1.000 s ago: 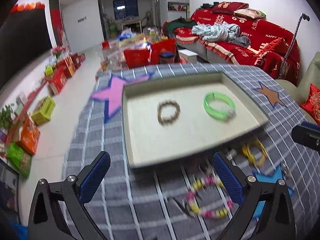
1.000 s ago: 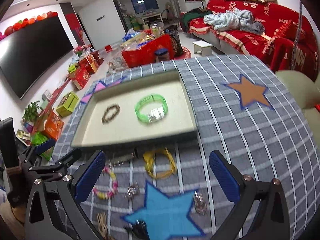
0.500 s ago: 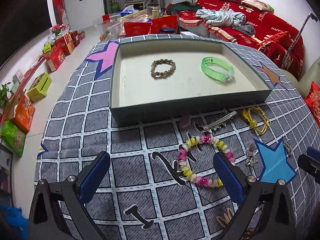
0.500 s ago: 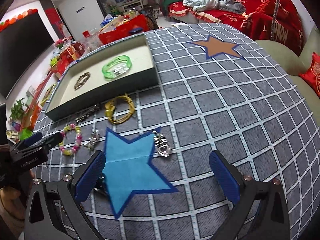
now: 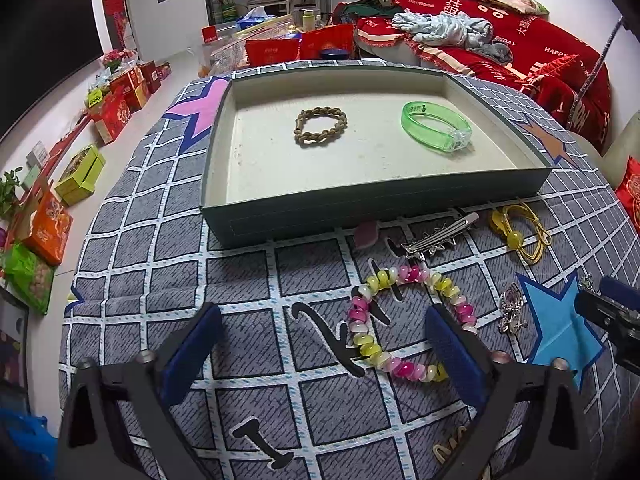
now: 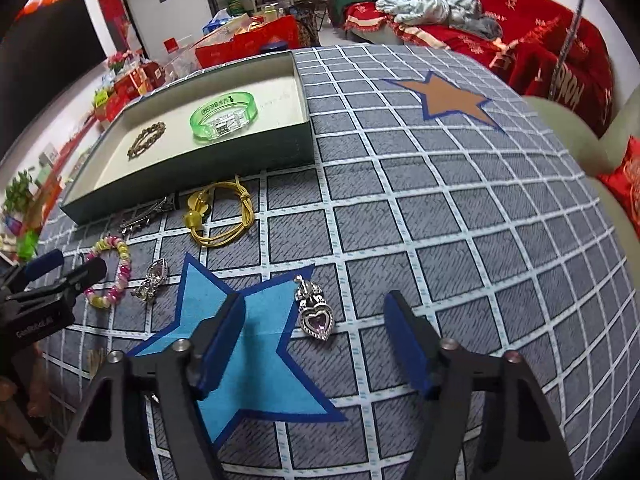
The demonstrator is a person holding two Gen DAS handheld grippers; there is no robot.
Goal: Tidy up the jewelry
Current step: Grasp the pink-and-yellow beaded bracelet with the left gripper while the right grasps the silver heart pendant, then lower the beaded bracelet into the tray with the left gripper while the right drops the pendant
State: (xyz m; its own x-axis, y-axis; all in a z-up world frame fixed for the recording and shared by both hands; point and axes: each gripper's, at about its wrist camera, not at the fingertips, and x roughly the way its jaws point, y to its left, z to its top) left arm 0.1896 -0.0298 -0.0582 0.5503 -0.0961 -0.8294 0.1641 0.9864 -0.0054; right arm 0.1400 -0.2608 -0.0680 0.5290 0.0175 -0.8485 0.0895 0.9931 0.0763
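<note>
Figure: approach to pickup, with the tray (image 5: 224,184) as landmark. Nearest me, in front of the tray's near wall, the left tongs (image 5: 320,352) were released and empty, their right pad touching or just beside the beaded bracelet (image 5: 404,316). Further right of the tray, my right tongs (image 6: 316,340) had just been closing, not yet clenched, the heart pendant (image 6: 316,316) lying untouched between them on the desk (image 6: 440,208). I judged centring the pads on the heart best before squeezing.
</note>
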